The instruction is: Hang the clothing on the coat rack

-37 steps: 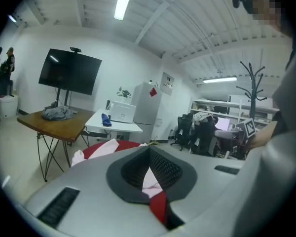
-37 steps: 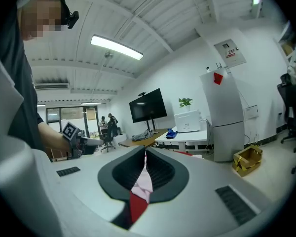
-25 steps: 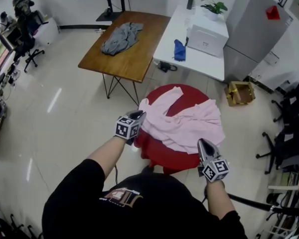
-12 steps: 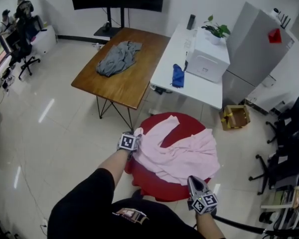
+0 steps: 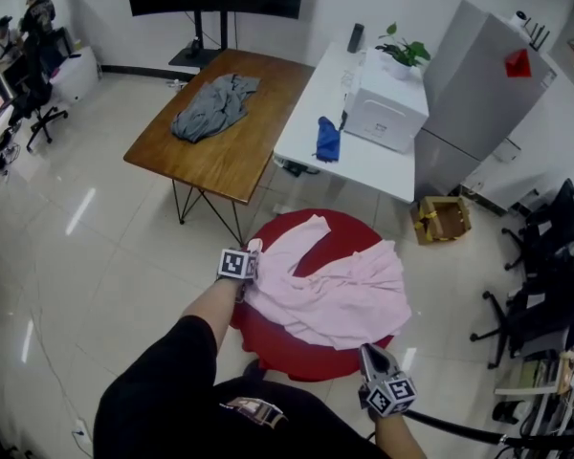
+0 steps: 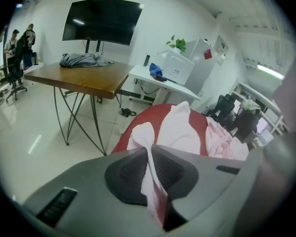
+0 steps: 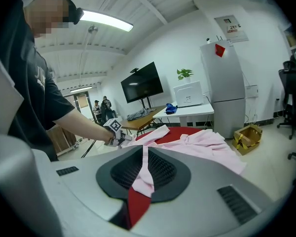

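A pink garment (image 5: 335, 290) lies spread over a round red table (image 5: 301, 357). My left gripper (image 5: 252, 253) is at the garment's left corner. Its jaws are closing, and in the left gripper view a fold of the pink garment (image 6: 180, 127) is pinched between the dark pads of the left gripper (image 6: 150, 157). My right gripper (image 5: 367, 350) is at the table's near edge. The right gripper view shows the right gripper (image 7: 144, 157) shut on a strip of the pink garment (image 7: 202, 142), with the red table edge just below it.
Beyond the red table stands a wooden table (image 5: 230, 161) with a grey garment (image 5: 210, 108). Beside it a white table (image 5: 364, 156) carries a white box (image 5: 387, 113) and a blue cloth (image 5: 327, 140). A grey cabinet (image 5: 469, 75), a cardboard box (image 5: 440, 220) and office chairs (image 5: 545, 275) stand at the right.
My left gripper has slid along the garment's left edge and now pinches its corner. My right gripper sits lower in the head view, still on the near hem. The view has shifted slightly.
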### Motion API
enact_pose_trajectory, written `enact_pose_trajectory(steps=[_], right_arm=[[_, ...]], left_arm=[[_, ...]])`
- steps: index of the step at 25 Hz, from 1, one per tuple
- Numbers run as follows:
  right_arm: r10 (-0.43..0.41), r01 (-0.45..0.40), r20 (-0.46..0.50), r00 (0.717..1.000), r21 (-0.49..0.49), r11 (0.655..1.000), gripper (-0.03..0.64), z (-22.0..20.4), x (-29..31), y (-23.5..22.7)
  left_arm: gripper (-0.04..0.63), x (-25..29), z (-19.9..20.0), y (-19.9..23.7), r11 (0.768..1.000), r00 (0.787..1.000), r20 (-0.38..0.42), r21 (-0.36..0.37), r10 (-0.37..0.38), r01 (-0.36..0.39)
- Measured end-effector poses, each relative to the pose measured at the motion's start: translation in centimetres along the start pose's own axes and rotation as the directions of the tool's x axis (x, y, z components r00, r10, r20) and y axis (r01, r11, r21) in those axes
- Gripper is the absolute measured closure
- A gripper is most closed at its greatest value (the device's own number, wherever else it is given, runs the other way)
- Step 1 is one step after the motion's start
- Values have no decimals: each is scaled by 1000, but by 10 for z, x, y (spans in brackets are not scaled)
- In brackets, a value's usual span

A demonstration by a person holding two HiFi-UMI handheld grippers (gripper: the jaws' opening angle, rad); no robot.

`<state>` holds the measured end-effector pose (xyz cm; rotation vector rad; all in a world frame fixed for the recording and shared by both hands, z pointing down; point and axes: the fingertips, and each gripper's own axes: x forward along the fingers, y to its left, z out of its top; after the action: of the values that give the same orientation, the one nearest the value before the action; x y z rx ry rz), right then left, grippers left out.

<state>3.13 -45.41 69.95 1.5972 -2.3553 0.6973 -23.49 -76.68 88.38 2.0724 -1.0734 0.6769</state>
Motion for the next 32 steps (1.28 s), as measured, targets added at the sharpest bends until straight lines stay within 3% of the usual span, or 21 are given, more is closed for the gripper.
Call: enact_pose_trajectory(steps=[3,5,9,13,16,19,24,28,32], right_arm=[[-7,8,12,1000,-2,1000,577,2,-10,-8],[-7,7,24,1000,-1,1000,578,4,-18,-12],[3,-3,83,997,-6,1000,578,18,-38,-19],[-11,14,168,986,-13,1000,578,43,-72,-25],[-43,49,238,970,-20,999,577,67,-109,-25],[-85,97,309,947,-23,995,578,95,-150,-24],[-149,174,404,903,-27,984,577,126,-225,-19],[-179,229,484,857,-45,972,577,153,-294,-12],[-198,284,546,814,-76,956,577,177,-370,-8]], left_arm=[[580,-18,19,-24,996,991,93,7,-93,93],[580,-41,36,-51,985,970,171,16,-171,171],[581,-98,67,-110,956,907,303,63,-293,288],[581,-157,93,-181,926,848,370,170,-378,338],[581,-202,116,-239,890,789,411,227,-457,396],[581,-240,141,-296,834,712,433,287,-552,471],[582,-299,166,-399,712,573,422,407,-703,573],[583,-346,174,-487,618,482,387,499,-786,608],[583,-392,185,-571,544,405,363,576,-839,610]])
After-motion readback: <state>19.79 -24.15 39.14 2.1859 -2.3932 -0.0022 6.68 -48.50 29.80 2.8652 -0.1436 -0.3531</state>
